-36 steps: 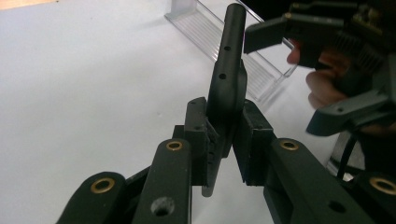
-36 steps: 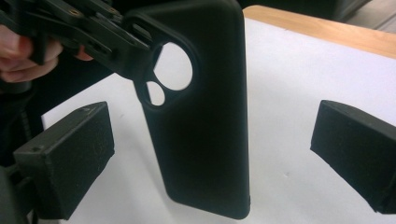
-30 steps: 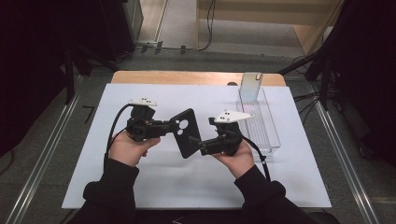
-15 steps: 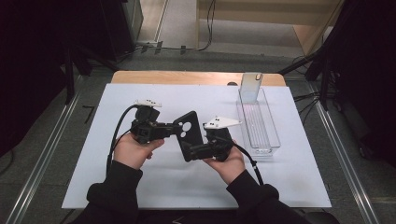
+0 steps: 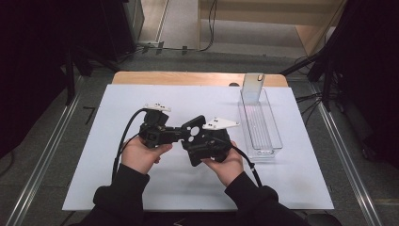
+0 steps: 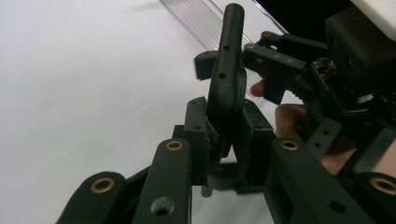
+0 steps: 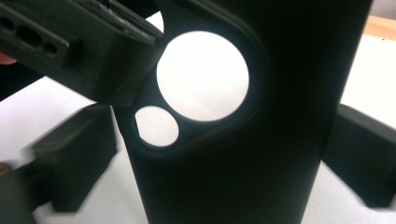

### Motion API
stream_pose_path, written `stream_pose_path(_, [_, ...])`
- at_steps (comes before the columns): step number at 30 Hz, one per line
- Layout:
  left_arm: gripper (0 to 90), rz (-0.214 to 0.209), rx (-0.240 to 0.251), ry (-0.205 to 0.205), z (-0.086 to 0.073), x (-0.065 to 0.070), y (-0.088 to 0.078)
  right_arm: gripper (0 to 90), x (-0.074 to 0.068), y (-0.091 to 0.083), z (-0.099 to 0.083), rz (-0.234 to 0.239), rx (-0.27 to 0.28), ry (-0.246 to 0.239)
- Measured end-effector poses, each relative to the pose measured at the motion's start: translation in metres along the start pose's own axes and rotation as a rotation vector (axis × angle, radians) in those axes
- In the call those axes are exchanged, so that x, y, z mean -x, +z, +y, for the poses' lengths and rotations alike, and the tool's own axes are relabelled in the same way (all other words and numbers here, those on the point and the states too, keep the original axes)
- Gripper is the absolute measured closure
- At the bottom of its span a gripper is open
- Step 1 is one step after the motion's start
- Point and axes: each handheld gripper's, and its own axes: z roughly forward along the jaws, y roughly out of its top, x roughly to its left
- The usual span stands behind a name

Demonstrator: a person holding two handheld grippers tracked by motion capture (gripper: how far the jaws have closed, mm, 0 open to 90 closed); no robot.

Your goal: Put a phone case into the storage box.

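**Black phone case held between two tongs above the white worktop**

The left tongs (image 5: 175, 134) are clamped on the black phone case (image 5: 194, 133). In the left gripper view the two black jaws press on either side of the case's thin edge, near its lower end, and the case stands up from them towards twelve o'clock (image 6: 227, 79).

The right tongs (image 5: 197, 146) stand wide apart with the same case between them. Their jaws have just been closing a little, yet in the right gripper view the dark pads (image 7: 74, 163) at nine and three o'clock sit clear of the case's sides, with white showing in the gaps. The case rises through the middle of that view, and its large round cut-out and a smaller one beside it let the white surface show through (image 7: 289, 140). At eleven o'clock a jaw of the left tongs reaches in and overlaps the case's edge.

In the high view the case hangs in the air between the two hands, at the centre of the worktop (image 5: 117, 99), tilted with its camera cut-outs towards one o'clock. The left hand (image 5: 141, 155) comes in at seven o'clock of the case, the right hand (image 5: 226, 165) at five o'clock, both in dark sleeves.

A clear plastic tray (image 5: 275, 141) lies on the white sheet at three o'clock of the hands, near but apart from the right tongs, its long side running towards twelve o'clock and a clear flap standing up at its far end.
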Motion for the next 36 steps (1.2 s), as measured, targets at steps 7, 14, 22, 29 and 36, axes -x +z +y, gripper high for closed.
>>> stream_pose_path(7, [76.5, 0.002, 0.004, 0.008, 0.000, 0.001, 0.000, 12.5, -0.001, -0.001, 0.000, -0.002, 0.003, -0.004])
stream_pose_path(14, [70.9, -0.010, 0.039, 0.019, 0.002, 0.004, -0.008, 13.4, 0.000, -0.003, 0.002, -0.003, 0.008, -0.008])
stream_pose_path(22, [52.9, -0.041, 0.043, 0.017, 0.005, 0.001, -0.020, 13.4, 0.011, -0.004, 0.002, -0.017, -0.005, 0.005])
stream_pose_path(29, [37.7, -0.057, 0.031, 0.057, 0.002, -0.006, -0.022, 13.3, 0.026, -0.008, 0.004, -0.028, -0.010, 0.020])
stream_pose_path(36, [33.1, -0.090, 0.012, 0.103, -0.008, -0.016, -0.013, 13.3, 0.036, -0.011, 0.006, -0.021, -0.017, 0.037])
